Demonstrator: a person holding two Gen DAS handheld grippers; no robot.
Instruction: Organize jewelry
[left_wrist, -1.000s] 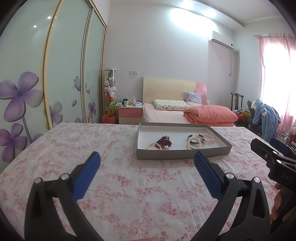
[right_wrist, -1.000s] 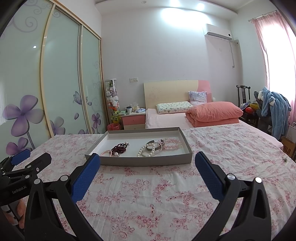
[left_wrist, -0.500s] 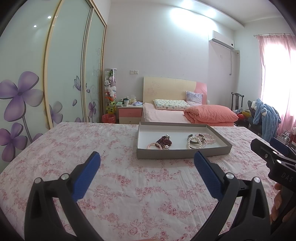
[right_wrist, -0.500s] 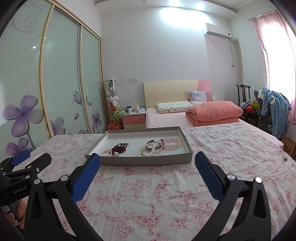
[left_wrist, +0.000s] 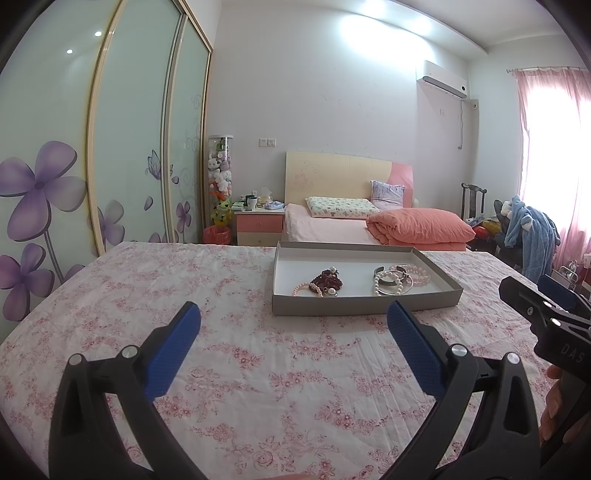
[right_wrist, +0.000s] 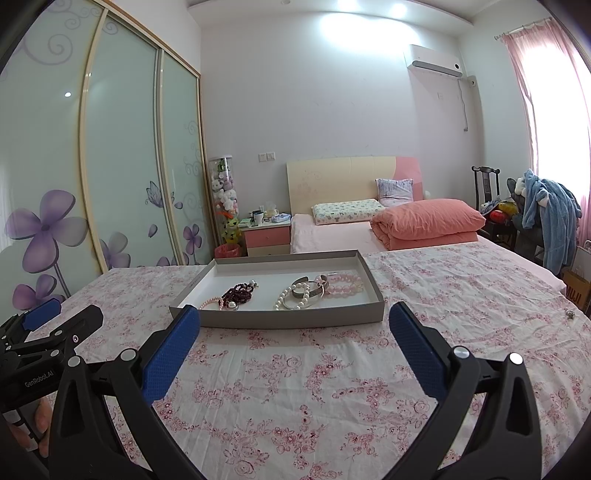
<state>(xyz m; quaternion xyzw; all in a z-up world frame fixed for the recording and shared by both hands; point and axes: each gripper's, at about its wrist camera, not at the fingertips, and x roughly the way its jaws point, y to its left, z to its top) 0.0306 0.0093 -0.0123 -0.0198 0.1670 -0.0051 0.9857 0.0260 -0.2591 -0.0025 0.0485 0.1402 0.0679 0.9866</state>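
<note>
Both hand-held grippers hang over the near end of a surface spread with a pink floral sheet (left_wrist: 258, 369), and neither one holds anything. The left hand-held gripper (left_wrist: 293, 334) has its blue-padded fingers (left_wrist: 171, 350) spread wide apart, with only the flowered cloth showing between them. The right hand-held gripper (right_wrist: 294, 334) is spread just as wide, its blue pads (right_wrist: 415, 354) framing bare sheet as well. Each one shows at the edge of the other's view, so they sit side by side, the right one off at the left one's right. Ahead of both, farther along the sheet and well apart from the fingertips, lies a shallow grey tray (left_wrist: 365, 304) with a white floor. The jewelry is all inside it, in two loose heaps. Toward the left end lies a dark red bead bracelet (left_wrist: 327, 278) tangled with a thin pale pink strand (left_wrist: 301, 287) and a few large pearls. Toward the right end a white pearl bracelet (left_wrist: 384, 284) lies mixed with a silver bangle (left_wrist: 388, 281) and a chunkier pink bead bracelet (left_wrist: 419, 275), the pieces overlapping one another. Beyond the tray stands a bed (left_wrist: 332, 230) with a folded salmon quilt (left_wrist: 421, 225).
</note>
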